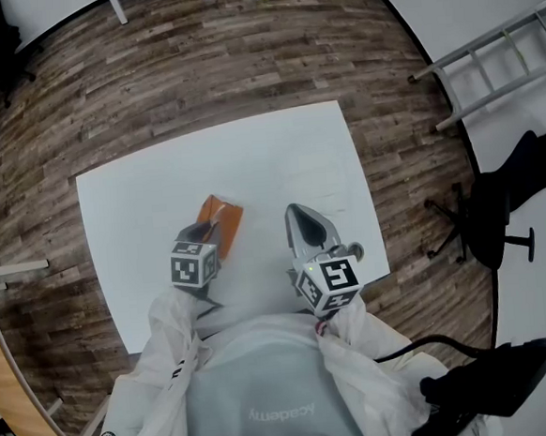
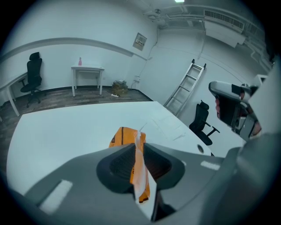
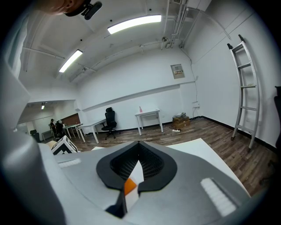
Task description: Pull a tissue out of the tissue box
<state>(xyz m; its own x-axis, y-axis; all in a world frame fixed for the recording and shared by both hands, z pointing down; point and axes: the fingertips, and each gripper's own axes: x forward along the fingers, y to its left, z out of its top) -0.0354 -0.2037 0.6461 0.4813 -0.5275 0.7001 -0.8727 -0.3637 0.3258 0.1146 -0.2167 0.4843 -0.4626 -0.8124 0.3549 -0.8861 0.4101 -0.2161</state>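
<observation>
An orange tissue pack (image 1: 222, 218) lies on the white table (image 1: 140, 204), just ahead of my left gripper (image 1: 208, 230). In the left gripper view the jaws of the left gripper (image 2: 139, 145) are pinched together on a thin orange-and-white edge of the pack (image 2: 124, 135), which runs down through the slit between them. My right gripper (image 1: 294, 211) hovers to the right of the pack, apart from it. In the right gripper view the right gripper (image 3: 139, 144) has its jaws closed; a white-and-orange sliver shows in the slit, and I cannot tell what it is.
The table's right edge (image 1: 371, 205) is close to the right gripper. Off the table stand a ladder (image 1: 496, 58) and a black office chair (image 1: 499, 218) on the right, and a wooden desk (image 1: 8, 374) on the left.
</observation>
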